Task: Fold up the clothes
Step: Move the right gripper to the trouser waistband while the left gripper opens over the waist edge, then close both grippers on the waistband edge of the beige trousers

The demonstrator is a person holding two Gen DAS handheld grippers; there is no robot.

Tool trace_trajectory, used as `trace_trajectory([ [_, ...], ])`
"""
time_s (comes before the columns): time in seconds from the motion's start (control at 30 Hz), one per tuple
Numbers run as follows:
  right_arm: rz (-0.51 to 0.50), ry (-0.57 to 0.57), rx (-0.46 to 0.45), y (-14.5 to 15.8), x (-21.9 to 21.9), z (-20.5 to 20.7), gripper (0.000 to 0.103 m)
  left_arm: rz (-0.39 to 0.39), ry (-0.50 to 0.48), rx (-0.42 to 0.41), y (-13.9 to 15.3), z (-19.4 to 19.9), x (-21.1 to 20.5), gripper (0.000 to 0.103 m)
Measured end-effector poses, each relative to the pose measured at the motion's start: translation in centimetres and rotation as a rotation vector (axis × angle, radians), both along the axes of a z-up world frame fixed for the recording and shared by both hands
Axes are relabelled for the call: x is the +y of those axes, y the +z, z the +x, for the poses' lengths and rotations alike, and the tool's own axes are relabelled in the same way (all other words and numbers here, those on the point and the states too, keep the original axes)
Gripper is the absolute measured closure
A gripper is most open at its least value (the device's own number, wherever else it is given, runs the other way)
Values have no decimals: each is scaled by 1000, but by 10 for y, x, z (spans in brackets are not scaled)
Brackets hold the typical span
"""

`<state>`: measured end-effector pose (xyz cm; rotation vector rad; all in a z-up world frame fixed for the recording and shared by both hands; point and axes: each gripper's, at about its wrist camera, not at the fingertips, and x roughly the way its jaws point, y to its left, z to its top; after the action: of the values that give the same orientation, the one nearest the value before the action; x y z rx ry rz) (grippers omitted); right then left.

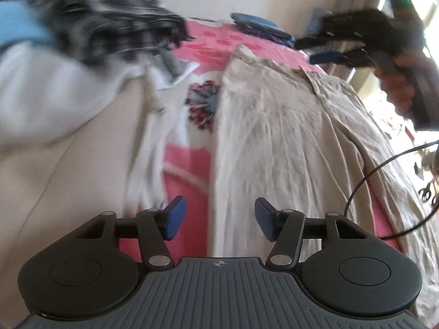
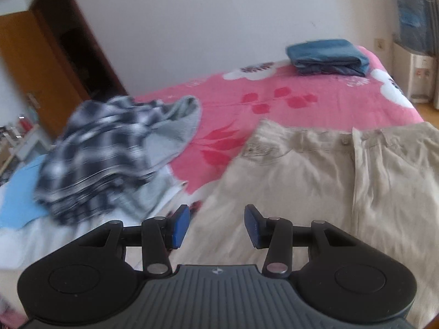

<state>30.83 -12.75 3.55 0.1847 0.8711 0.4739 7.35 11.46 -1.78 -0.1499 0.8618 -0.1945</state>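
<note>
my left gripper [image 1: 218, 219] and right gripper [image 2: 216, 226] hover wide and empty over beige trousers [image 2: 315, 170] spread flat on the pink bedspread [image 2: 233, 93], waistband towards the wall. the trousers look like the piece in hand; folding calls for pinching an edge. they lie creased; a folded blue stack [image 2: 328, 56] sits beyond, a plaid heap [image 2: 107, 153] left.

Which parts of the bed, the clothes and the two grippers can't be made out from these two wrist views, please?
- Beige trousers: legs cut off by the right wrist view's lower and right edges and hidden behind the right gripper.
- Plaid garment: motion blur hides its shape in both views.
- Folded blue clothes: too far to count the pieces.
- Left gripper: open, but its height above the cloth is unclear.
</note>
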Motion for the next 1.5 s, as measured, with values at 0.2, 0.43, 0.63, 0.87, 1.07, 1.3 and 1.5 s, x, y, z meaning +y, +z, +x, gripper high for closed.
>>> trace_trajectory([
  [0.2, -81, -15, 63, -28, 28, 58, 56, 39, 7, 15, -11, 48, -19, 52],
  [0.43, -137, -21, 130, -53, 59, 107, 55, -17, 94, 73, -17, 76, -12, 52],
  [0.63, -170, -39, 162, -65, 83, 133, 37, 34, 138, 125, -22, 82, -19, 46],
  [0.87, -255, -80, 156, -75, 104, 146, 36, 112, 154, 121, -24, 80, -32, 52],
  [1.07, -363, -96, 147, -86, 116, 147, 37, 133, 154, 120, -27, 82, -42, 65],
  [1.3, -388, -90, 132, -89, 120, 145, 36, 156, 144, 127, -31, 88, -56, 73],
  [1.5, -417, -95, 119, -92, 121, 146, 37, 161, 145, 129, -33, 93, -62, 81],
])
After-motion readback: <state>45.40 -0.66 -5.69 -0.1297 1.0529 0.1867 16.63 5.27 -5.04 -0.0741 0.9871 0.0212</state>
